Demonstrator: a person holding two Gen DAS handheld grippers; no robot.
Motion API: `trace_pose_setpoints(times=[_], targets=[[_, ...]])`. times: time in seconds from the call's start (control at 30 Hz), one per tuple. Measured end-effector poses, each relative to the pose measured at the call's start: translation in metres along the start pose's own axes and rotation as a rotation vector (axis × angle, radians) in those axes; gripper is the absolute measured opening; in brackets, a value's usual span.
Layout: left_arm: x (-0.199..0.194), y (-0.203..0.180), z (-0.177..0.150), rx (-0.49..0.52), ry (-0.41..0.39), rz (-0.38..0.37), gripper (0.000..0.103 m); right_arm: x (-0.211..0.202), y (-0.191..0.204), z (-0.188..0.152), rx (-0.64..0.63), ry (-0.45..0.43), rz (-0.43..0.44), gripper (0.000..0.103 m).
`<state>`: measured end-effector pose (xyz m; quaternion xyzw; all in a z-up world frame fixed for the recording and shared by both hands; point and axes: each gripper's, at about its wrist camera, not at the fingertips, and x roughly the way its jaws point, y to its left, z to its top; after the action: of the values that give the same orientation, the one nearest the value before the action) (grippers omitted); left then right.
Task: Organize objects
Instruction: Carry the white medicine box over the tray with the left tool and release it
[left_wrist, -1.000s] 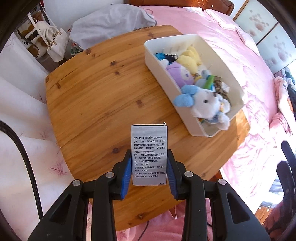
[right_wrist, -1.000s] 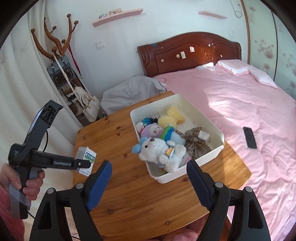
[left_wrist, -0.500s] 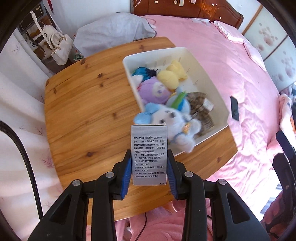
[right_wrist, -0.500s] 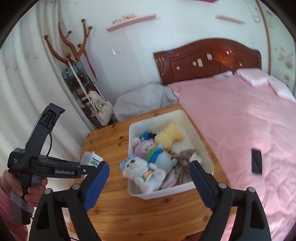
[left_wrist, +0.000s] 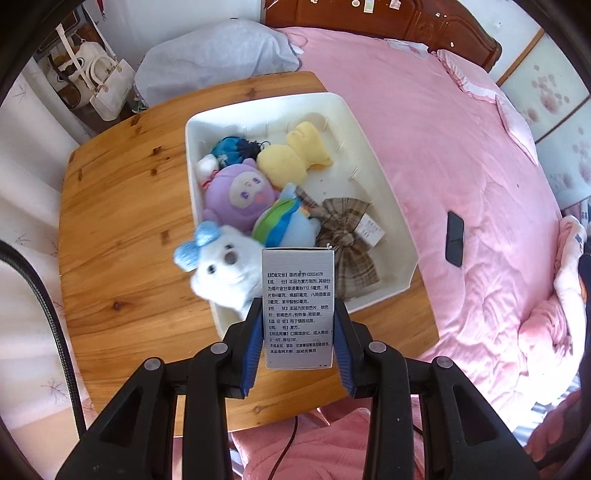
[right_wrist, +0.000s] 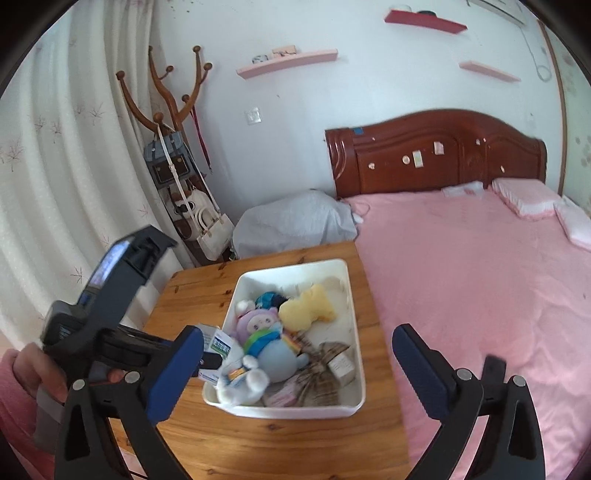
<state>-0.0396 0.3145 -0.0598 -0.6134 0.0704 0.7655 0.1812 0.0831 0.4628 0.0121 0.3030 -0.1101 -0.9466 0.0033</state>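
My left gripper (left_wrist: 298, 341) pinches the medicine box (left_wrist: 297, 308) upright, long axis toward twelve o'clock, hanging above the white bin's (left_wrist: 384, 177) near edge, while my right gripper (right_wrist: 297, 373) waits wide and empty.

A: The medicine box (left_wrist: 297, 308) in the left gripper (left_wrist: 297, 332) covers part of the white plush dog (left_wrist: 225, 269) and the plaid bow (left_wrist: 347, 236).

B: In the right wrist view the box (right_wrist: 216, 341) is half hidden behind a blue finger pad (right_wrist: 173, 373), its print too blurred to read.

A: The hand (right_wrist: 33, 373) is cut off at the left edge.
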Motion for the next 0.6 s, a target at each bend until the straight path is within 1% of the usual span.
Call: trace_pose_setpoints(times=[0.13,0.3,0.43,0.53,0.6], targets=[[0.009,-0.019,0.010,-0.023,-0.008,-0.018,0.038,0.007,-0.018,0.011,-0.017,0.007,0.023,0.102],[0.018,-0.040,0.021,-0.007,-0.021,-0.006,0.038,0.012,-0.034,0.013,-0.021,0.015,0.058,0.102],[0.019,-0.050,0.028,0.000,-0.038,-0.016,0.039,0.014,-0.040,0.015,-0.030,0.004,0.073,0.102],[0.017,-0.054,0.032,0.008,-0.063,-0.018,0.039,0.013,-0.045,0.013,-0.023,-0.009,0.088,0.102],[0.015,-0.057,0.034,0.025,-0.093,-0.026,0.040,0.014,-0.044,0.008,-0.023,-0.021,0.092,0.102]])
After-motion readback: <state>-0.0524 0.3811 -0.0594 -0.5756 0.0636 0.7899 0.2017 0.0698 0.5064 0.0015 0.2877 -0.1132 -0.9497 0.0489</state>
